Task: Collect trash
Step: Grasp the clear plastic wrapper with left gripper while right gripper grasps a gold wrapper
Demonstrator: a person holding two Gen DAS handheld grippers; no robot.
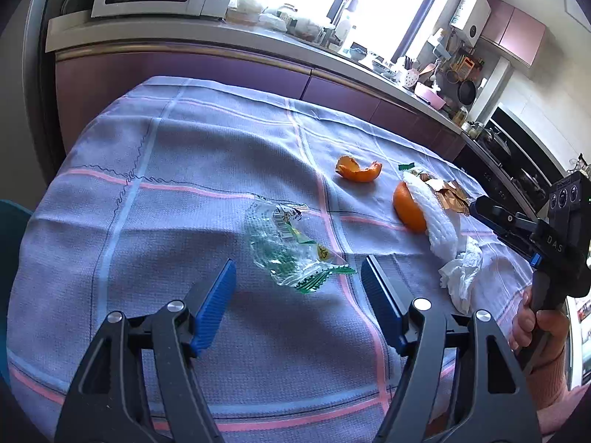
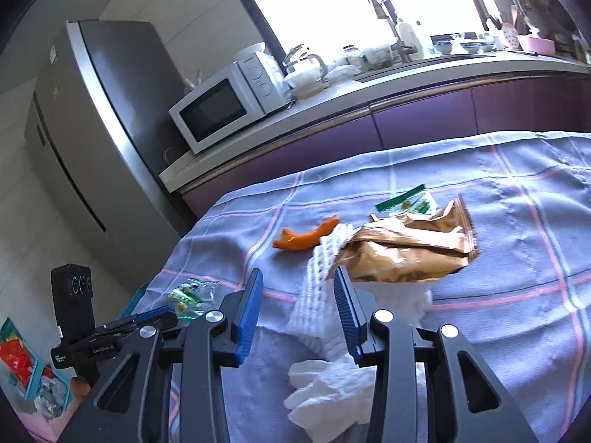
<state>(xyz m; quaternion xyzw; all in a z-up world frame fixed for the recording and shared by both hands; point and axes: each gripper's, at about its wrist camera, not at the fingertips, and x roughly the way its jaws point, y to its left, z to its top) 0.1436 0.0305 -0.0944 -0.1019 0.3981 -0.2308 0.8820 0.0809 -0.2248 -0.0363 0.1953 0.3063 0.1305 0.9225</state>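
Trash lies on a purple checked tablecloth [image 1: 184, 170]. A clear plastic wrapper with green print [image 1: 288, 247] lies just ahead of my open left gripper [image 1: 299, 277]. Beyond lie an orange peel [image 1: 358, 170], a larger peel [image 1: 408, 206], white foam netting [image 1: 439, 217], a crumpled tissue [image 1: 461, 273] and a brown foil bag [image 1: 448, 195]. My right gripper [image 2: 297, 284] is open above the foam netting [image 2: 317, 295], with the tissue [image 2: 332, 387] beneath it, the brown bag [image 2: 406, 251] just ahead and a small green wrapper [image 2: 406, 201] behind it. The right gripper also shows in the left wrist view [image 1: 476, 205].
A kitchen counter [image 1: 258, 42] with a microwave [image 2: 229, 105] runs behind the table. A fridge [image 2: 103, 129] stands at the left. A teal bin [image 2: 33, 380] holding trash sits on the floor at lower left.
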